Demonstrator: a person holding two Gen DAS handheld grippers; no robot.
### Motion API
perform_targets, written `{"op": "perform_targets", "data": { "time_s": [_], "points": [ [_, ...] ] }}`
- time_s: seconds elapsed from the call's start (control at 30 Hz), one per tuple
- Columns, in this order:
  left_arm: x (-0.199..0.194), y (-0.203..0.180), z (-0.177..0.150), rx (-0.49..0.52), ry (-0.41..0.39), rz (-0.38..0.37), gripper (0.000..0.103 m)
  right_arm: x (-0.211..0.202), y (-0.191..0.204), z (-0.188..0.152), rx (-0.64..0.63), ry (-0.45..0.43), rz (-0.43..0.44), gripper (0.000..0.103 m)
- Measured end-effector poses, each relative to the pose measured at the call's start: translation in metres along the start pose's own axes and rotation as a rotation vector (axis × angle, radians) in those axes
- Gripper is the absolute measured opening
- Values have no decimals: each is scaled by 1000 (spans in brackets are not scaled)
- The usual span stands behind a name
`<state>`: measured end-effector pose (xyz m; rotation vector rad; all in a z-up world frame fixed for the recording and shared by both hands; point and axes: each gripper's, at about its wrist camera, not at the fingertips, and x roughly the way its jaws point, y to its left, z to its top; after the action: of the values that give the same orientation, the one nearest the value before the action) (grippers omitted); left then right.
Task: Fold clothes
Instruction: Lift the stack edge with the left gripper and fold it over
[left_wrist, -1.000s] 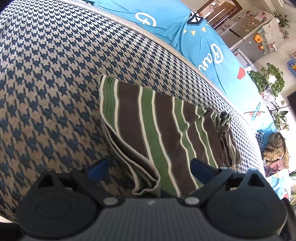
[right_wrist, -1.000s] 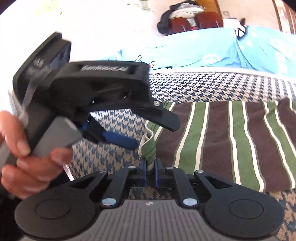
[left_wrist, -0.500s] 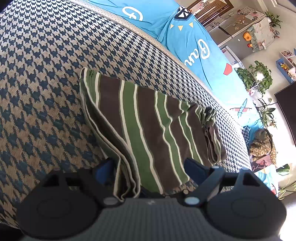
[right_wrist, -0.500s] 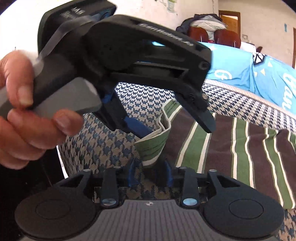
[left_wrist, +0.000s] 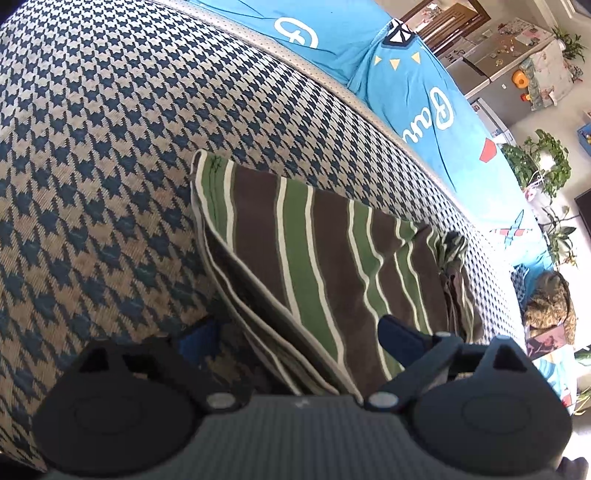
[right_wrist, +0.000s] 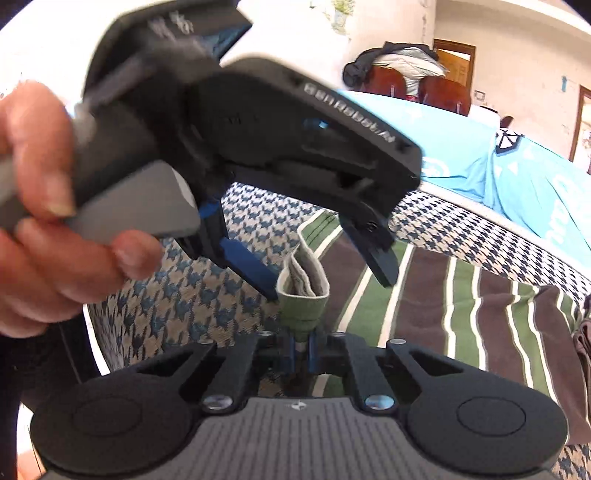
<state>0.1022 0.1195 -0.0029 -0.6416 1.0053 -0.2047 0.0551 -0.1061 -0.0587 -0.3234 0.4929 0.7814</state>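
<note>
A folded garment with brown, green and white stripes (left_wrist: 325, 258) lies on the houndstooth cushion (left_wrist: 110, 147). My left gripper (left_wrist: 295, 332) straddles its near layered edge, jaws opening wide, pads not pressing the cloth. In the right wrist view the same left gripper (right_wrist: 328, 284), held by a hand (right_wrist: 48, 229), hovers over the garment's raised corner (right_wrist: 303, 291). My right gripper (right_wrist: 301, 343) is closing tight on that corner, pinching the green folded cloth. The rest of the garment (right_wrist: 480, 314) spreads flat to the right.
A bright blue jersey (left_wrist: 406, 92) drapes along the cushion's far edge. Potted plants (left_wrist: 543, 166) and a fridge stand beyond it. Chairs piled with clothes (right_wrist: 402, 74) sit at the back. A camouflage bundle (left_wrist: 550, 299) lies past the cushion's right end.
The right jaws loosened around the corner half a second ago and have pinched it again, with the view rolled. The left gripper has shifted over the corner, its jaws slightly wider.
</note>
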Motion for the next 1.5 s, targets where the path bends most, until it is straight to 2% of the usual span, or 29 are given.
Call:
{"op": "perform_targets", "data": {
  "time_s": [0.17, 0.3, 0.37, 0.43, 0.6, 0.7, 0.8, 0.93, 1.07, 1.27, 1.5],
  "points": [
    [15, 4, 22, -44, -5, -28, 99, -8, -1, 10, 62, -27, 11, 8],
    [31, 6, 38, -46, -11, -39, 98, -30, 3, 7, 87, -24, 13, 8],
    [38, 7, 45, -56, -11, -46, 98, -22, -8, 24, 99, -25, 18, 8],
    [43, 7, 49, -53, -15, -48, 96, -22, -3, 33, 109, -31, 23, 8],
    [54, 7, 57, -52, -39, -32, 83, -29, 3, 34, 111, -40, 28, 8],
    [56, 5, 56, -33, -58, 6, 64, -24, -1, 38, 109, -40, 26, 8],
    [55, 5, 51, -21, -80, 31, 53, -11, -11, 49, 105, -34, 24, 8],
    [50, 9, 44, -17, -105, 50, 42, -8, -12, 49, 101, -31, 19, 8],
    [48, 7, 39, -6, -129, 73, 24, -6, -14, 51, 94, -34, 9, 8],
    [47, 1, 33, 2, -166, 72, 16, -12, -10, 47, 87, -44, -13, 8],
    [36, -18, 36, 11, -224, 19, 15, -25, -18, 48, 103, -74, -69, 8]
  ]
}}
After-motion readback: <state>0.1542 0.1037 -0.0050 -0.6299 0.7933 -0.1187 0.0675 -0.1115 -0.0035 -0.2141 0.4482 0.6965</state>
